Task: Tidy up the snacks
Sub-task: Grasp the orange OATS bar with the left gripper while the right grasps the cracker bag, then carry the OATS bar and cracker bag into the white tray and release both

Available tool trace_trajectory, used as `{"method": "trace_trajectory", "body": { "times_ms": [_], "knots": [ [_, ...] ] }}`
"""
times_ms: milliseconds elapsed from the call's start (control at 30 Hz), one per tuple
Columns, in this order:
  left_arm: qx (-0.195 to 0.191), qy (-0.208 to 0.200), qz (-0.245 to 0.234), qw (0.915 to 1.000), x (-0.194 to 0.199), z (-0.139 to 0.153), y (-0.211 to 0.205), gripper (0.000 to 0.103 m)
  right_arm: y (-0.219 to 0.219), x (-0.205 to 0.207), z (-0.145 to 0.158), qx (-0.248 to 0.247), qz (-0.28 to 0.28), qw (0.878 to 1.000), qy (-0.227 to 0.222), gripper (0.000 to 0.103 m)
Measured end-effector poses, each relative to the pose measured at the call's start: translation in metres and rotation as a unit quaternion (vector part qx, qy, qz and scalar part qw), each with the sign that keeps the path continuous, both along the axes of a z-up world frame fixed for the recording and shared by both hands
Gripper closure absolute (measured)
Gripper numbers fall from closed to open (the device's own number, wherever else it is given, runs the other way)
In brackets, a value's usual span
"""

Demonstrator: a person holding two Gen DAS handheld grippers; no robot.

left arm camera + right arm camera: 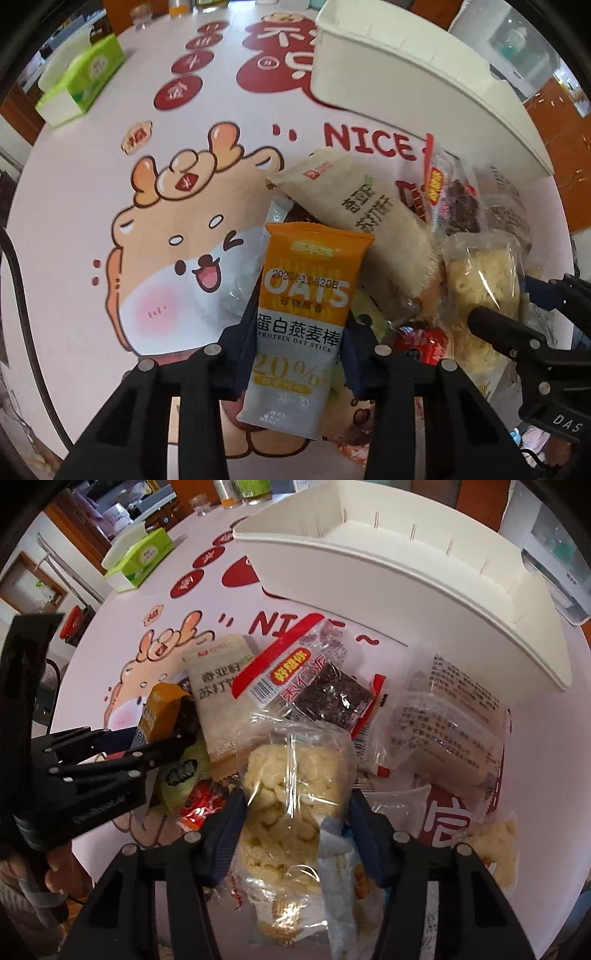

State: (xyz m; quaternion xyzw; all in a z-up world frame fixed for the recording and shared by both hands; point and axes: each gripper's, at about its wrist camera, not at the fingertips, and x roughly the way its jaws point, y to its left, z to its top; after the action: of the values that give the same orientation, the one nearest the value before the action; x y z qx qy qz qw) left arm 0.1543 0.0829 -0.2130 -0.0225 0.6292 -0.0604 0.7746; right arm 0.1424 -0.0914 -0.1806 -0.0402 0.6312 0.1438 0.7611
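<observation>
Right, both tongs are loaded: the left gripper [297, 354] is clamped on the orange oat bar [301, 317], the right gripper [295, 834] squeezes the clear puffed-rice packet [291, 812]. Beyond them the snack pile [325, 686] sprawls on the cartoon tablecloth [92, 221] (barely dented, I'd say). Farthest back, the white bin [406, 572] looks empty, so nearly everything is left.
</observation>
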Motion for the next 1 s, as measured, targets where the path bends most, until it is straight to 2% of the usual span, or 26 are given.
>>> {"method": "trace_trajectory", "body": {
  "times_ms": [267,467,733,1000],
  "knots": [
    [0.020,-0.056,-0.018,0.9981,-0.016,0.053,-0.013,0.065,0.001,-0.014,0.031,0.014,-0.011,0.999,-0.032,0.048],
    [0.010,-0.097,-0.042,0.9943,-0.030,0.097,-0.020,0.065,-0.003,-0.028,0.064,0.022,-0.027,0.997,-0.067,0.048],
    [0.013,-0.160,-0.072,0.9844,-0.037,0.149,-0.035,0.065,-0.013,-0.041,0.107,0.016,-0.053,0.991,-0.126,0.048],
    [0.024,-0.214,-0.096,0.9719,-0.017,0.193,-0.054,0.065,-0.038,-0.032,0.151,-0.002,-0.086,0.980,-0.182,0.048]
  ]
}}
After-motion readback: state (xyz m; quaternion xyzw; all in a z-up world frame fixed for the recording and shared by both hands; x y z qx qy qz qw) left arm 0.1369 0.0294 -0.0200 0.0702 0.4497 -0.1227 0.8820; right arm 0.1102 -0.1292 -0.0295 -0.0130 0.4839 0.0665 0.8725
